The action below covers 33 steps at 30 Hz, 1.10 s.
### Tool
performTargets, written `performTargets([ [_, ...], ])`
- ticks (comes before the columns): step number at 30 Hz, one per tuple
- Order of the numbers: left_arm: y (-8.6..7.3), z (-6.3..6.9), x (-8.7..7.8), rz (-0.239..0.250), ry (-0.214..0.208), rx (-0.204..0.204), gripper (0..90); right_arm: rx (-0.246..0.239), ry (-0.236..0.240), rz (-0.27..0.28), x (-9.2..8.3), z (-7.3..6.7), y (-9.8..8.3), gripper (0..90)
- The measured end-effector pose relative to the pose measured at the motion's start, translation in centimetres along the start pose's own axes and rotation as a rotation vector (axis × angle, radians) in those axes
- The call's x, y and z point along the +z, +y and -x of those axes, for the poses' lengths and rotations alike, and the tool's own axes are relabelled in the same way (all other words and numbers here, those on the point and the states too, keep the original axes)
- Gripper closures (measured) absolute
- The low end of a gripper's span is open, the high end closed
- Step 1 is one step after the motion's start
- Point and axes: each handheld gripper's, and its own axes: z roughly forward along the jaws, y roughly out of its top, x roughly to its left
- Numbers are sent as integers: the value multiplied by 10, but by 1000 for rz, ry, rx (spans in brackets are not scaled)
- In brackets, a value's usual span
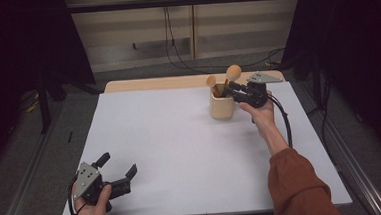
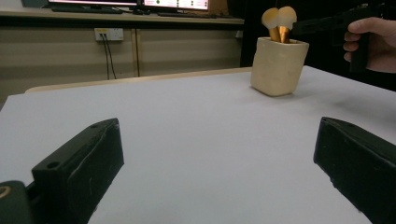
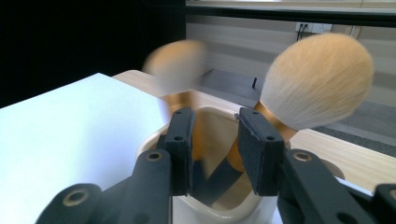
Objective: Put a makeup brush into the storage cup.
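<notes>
A cream cup [image 1: 222, 108] stands at the back right of the white table and holds two wooden-handled makeup brushes, their bristles up. My right gripper [image 1: 230, 89] hovers at the cup's rim from the right. In the right gripper view its jaws [image 3: 215, 121] stand slightly apart over the cup's mouth [image 3: 154, 142], and the pads press on nothing. A large cream brush head [image 3: 317, 79] leans to the right of them, and a blurred one [image 3: 177, 63] is at the left. My left gripper [image 1: 118, 164] rests at the table's near left corner, open wide and empty [image 2: 219, 128].
White sheet [image 1: 180, 138] covers the table, and a wooden strip [image 1: 152, 84] shows along its far edge. Cables hang down the back wall [image 1: 169, 38]. The cup [image 2: 279, 65] and the right hand [image 2: 373, 44] show far off in the left gripper view.
</notes>
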Motion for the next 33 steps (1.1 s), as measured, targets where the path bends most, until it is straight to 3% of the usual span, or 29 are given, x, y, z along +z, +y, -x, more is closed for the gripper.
performTargets([
  [10,0,0,0,-5,3,-1,15,-21,-5,12,-17,0,-3,416],
  [19,-1,-1,0,-8,5,-3,15,19,24,33,-32,1,-7,74],
  [24,-2,-2,2,-7,7,-13,15,44,39,48,-40,0,-10,35],
  [33,-3,-3,5,-12,20,-22,15,45,-8,45,-52,0,-21,36],
])
